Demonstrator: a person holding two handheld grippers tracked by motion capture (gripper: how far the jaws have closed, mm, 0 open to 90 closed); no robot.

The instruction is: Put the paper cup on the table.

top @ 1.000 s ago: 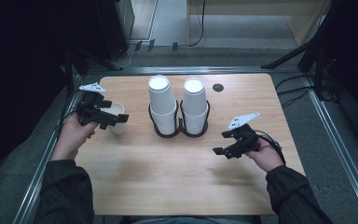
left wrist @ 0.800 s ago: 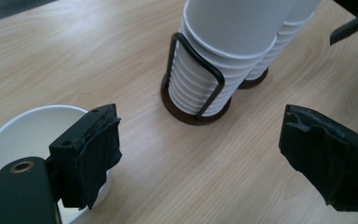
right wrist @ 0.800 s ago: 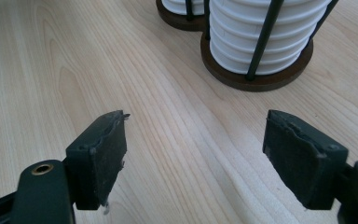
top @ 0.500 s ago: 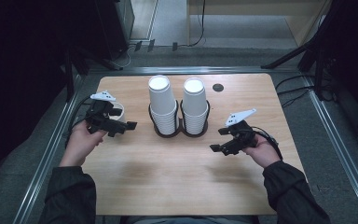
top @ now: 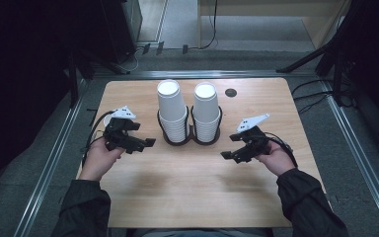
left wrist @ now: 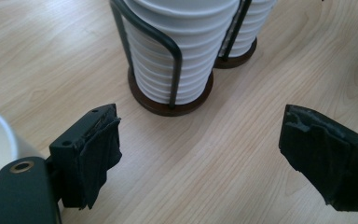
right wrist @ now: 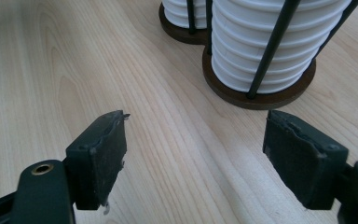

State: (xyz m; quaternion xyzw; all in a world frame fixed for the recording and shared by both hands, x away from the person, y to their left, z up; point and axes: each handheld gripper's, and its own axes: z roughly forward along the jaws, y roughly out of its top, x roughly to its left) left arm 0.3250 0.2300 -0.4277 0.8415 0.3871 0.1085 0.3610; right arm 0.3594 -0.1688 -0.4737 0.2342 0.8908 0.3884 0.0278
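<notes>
Left gripper (top: 145,144), right gripper (top: 228,154): jaws spread, empty, flanking paper cup stacks (top: 171,116) in wire holder (top: 191,137) at tabletop (top: 187,187) far-centre, poised for cup pickup

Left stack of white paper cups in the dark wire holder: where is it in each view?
High view: left stack of white paper cups, table centre.
Left gripper view: top centre, nearest stack.
Right gripper view: top, farther stack.
Shared landmark: dark wire holder.
</notes>
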